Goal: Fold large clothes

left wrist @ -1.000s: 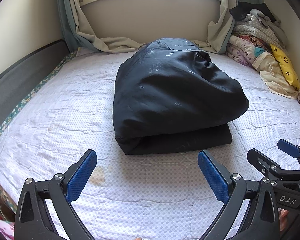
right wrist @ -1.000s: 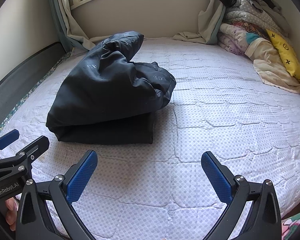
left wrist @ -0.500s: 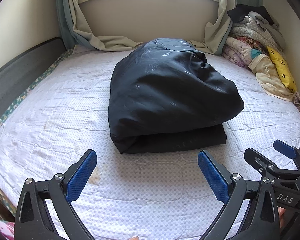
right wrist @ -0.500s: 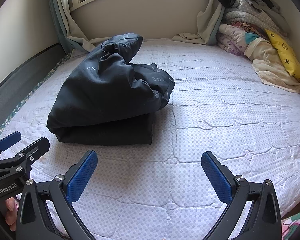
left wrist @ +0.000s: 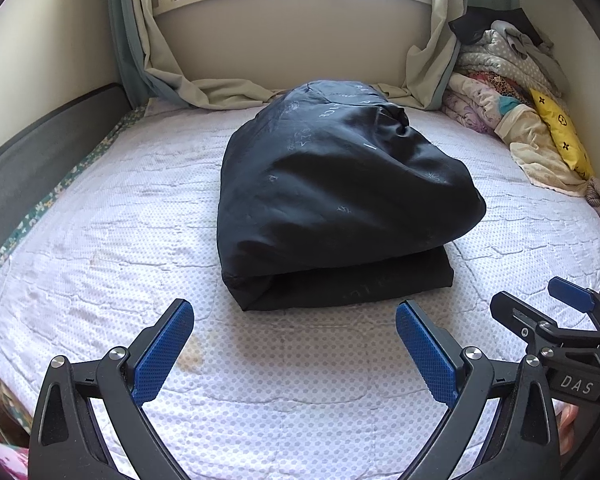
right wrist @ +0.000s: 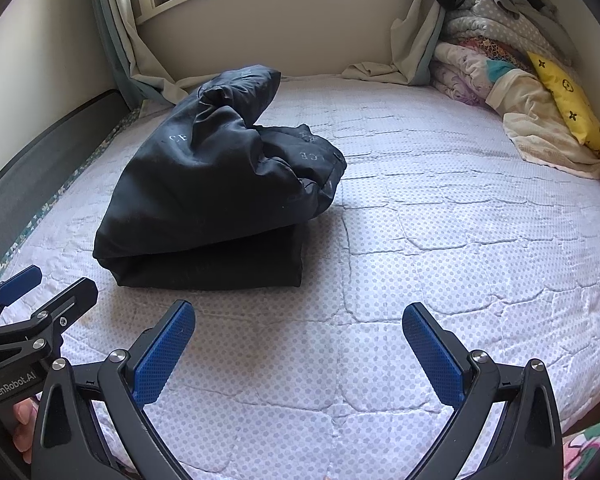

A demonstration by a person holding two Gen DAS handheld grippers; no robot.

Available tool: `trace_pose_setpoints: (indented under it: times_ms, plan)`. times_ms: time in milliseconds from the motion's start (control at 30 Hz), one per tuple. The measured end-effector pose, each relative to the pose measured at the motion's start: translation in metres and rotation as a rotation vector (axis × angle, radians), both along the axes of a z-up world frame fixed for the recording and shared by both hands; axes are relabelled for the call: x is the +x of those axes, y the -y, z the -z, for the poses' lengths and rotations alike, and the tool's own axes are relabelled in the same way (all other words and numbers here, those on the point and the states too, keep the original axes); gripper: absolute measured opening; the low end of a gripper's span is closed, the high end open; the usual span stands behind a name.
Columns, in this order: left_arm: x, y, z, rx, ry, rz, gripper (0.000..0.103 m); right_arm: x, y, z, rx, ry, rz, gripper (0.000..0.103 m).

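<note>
A puffy black jacket with faint white lettering lies folded in a thick bundle on the white quilted bed. In the right wrist view the same jacket sits left of centre. My left gripper hangs open just short of the bundle's near edge, nothing between its blue pads. My right gripper is open too, over bare mattress to the right of the jacket. Each view catches the other gripper at its side, the right gripper and the left gripper.
A heap of bedding and clothes with a yellow pillow fills the far right corner. Curtains hang beside the window wall. A dark padded bed rail runs along the left. A yellowish stain marks the mattress.
Both grippers have drifted slightly back and tilted, so the jacket sits a touch higher and further left in the views. The jacket itself has not moved, and both grippers stay open.
</note>
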State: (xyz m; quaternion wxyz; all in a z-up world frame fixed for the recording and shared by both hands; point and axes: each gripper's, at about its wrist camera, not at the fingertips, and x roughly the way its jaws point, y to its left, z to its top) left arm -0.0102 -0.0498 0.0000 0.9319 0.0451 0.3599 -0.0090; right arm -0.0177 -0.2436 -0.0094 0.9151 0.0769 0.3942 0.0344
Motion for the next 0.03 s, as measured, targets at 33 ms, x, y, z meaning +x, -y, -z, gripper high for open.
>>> trace_pose_setpoints:
  times_ms: [33]
  plan:
    - [-0.0002,0.0004,0.0001,0.003,0.000,-0.001,0.103,0.0006,0.0008,0.0004,0.002,-0.003,0.001,0.103]
